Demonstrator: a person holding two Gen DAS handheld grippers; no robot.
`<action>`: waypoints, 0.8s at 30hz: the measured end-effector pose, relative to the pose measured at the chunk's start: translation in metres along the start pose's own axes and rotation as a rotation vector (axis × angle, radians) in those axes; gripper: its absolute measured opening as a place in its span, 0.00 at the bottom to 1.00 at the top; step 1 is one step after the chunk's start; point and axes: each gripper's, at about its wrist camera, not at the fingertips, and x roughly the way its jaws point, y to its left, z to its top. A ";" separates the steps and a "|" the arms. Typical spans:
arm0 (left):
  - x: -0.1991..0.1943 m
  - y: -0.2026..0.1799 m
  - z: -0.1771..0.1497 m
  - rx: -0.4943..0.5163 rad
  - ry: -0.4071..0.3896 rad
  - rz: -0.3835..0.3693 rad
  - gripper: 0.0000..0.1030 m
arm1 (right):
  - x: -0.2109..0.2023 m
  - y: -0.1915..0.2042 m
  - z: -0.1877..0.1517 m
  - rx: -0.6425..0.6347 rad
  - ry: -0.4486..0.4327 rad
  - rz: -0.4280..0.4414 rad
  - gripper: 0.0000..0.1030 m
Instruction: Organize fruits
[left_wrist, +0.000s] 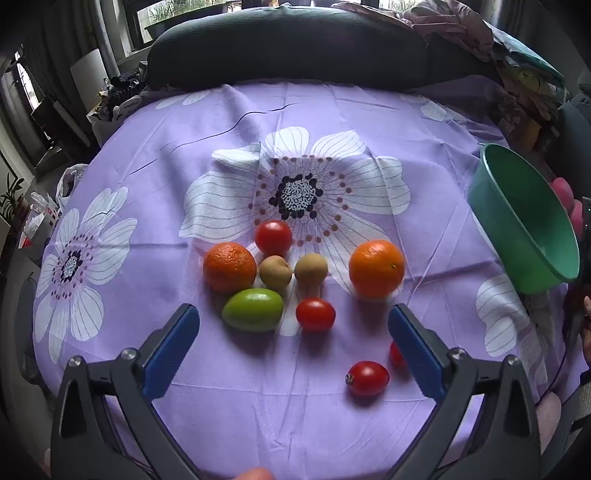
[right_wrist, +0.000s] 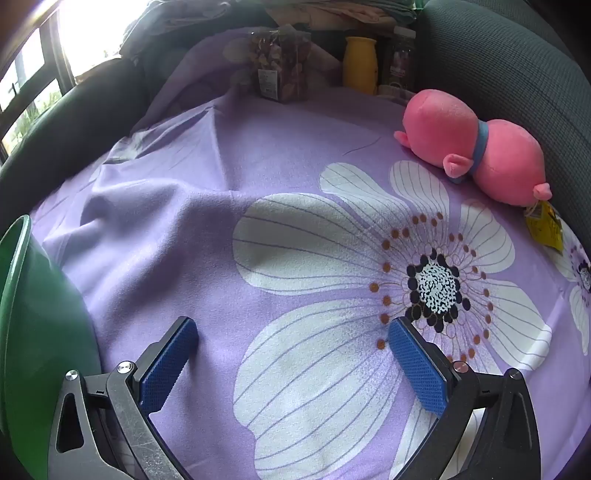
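In the left wrist view several fruits lie on the purple flowered cloth (left_wrist: 332, 110): two oranges (left_wrist: 229, 267) (left_wrist: 376, 268), two small brown fruits (left_wrist: 275, 272) (left_wrist: 311, 269), a green mango (left_wrist: 253, 308) and several red tomatoes (left_wrist: 273, 238) (left_wrist: 315, 314) (left_wrist: 367, 378). My left gripper (left_wrist: 293, 317) is open and empty, just above the near fruits. A green bowl (left_wrist: 524, 218) stands at the right; it also shows at the left edge of the right wrist view (right_wrist: 33, 332). My right gripper (right_wrist: 293, 332) is open and empty over bare cloth.
A pink plush toy (right_wrist: 472, 147) lies at the far right of the cloth. A jar (right_wrist: 280, 62), a yellow bottle (right_wrist: 360, 64) and a dark bottle (right_wrist: 399, 62) stand at the back. Dark cushions (left_wrist: 288, 48) border the table.
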 end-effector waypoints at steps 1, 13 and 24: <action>0.000 0.000 0.000 0.000 -0.001 0.004 0.99 | 0.000 0.000 0.000 -0.004 0.000 -0.006 0.99; -0.006 -0.006 0.010 -0.023 -0.066 -0.029 0.99 | -0.009 0.000 0.003 -0.003 0.003 -0.032 1.00; -0.025 -0.008 0.007 -0.016 -0.136 -0.047 0.99 | -0.187 0.054 -0.028 -0.239 -0.340 0.075 1.00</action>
